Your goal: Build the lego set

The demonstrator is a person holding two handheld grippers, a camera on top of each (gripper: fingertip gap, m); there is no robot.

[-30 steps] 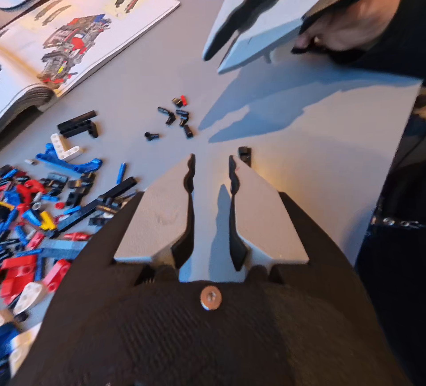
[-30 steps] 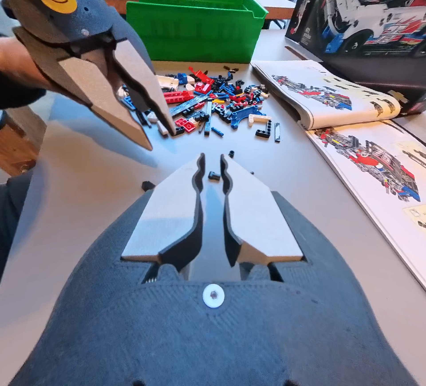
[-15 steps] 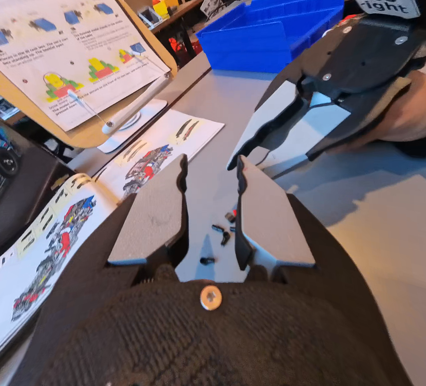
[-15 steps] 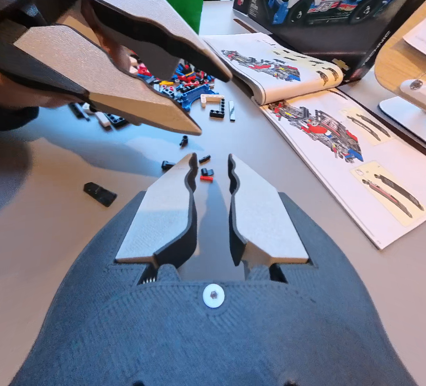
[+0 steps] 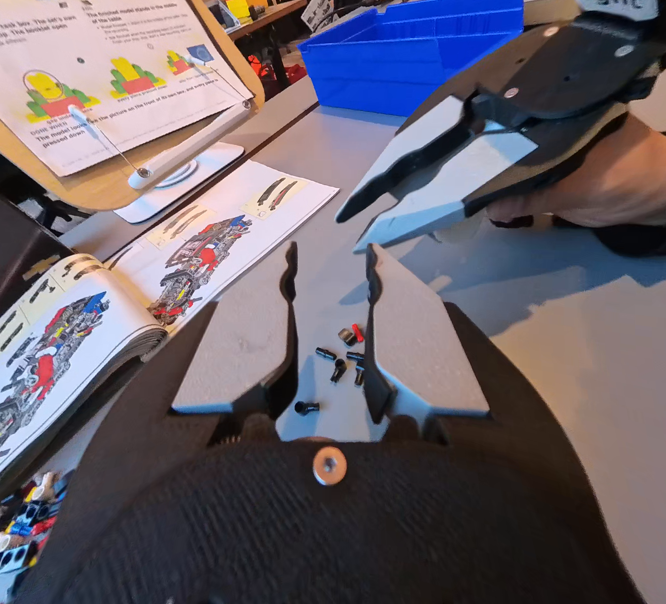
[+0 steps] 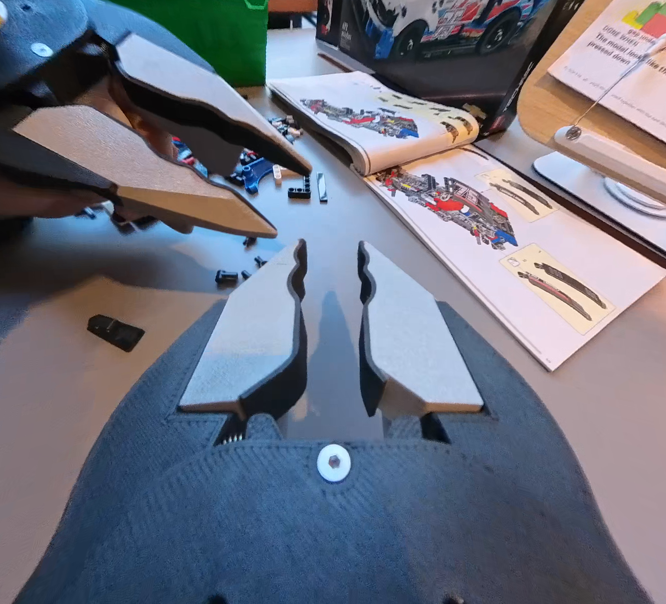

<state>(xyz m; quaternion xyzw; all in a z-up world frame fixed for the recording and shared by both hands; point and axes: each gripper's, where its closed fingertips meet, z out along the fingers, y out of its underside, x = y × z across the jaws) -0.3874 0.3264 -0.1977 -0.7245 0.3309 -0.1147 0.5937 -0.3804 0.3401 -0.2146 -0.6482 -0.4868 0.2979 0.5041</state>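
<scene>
Several small black pins [image 5: 326, 353] and a red pin [image 5: 356, 331] lie on the grey table, seen between my left gripper's open fingers. My left gripper [image 5: 331, 251] is open and empty, held above them. My right gripper [image 6: 331, 246] is open and empty, low over bare table. The two grippers' tips are close together, the right gripper [image 5: 352, 231] just beyond the left's tips. In the right wrist view the left gripper [image 6: 290, 201] comes in from the left above black pins [image 6: 226, 276]. A flat black piece [image 6: 115, 331] lies apart at the left.
An open instruction booklet [image 6: 468, 212] lies to the right, with the set's box [image 6: 450, 10] behind it. A stand holding a printed sheet [image 5: 108, 64] is beyond. A green bin [image 6: 201, 17], a blue bin [image 5: 414, 57] and a pile of loose bricks [image 5: 21, 529] ring the work area. Left and right tips are no more than a few centimetres apart. The red pin [image 5: 356, 331] is about 7 cm from my right fingertips. From either gripper's tips it is about 12 cm to the flat black piece [image 6: 115, 331].
My left gripper has tilted up and moved over the black pins, away from the brick pile. My right gripper has swung right toward the booklet and opened a little wider. Both stay empty.
</scene>
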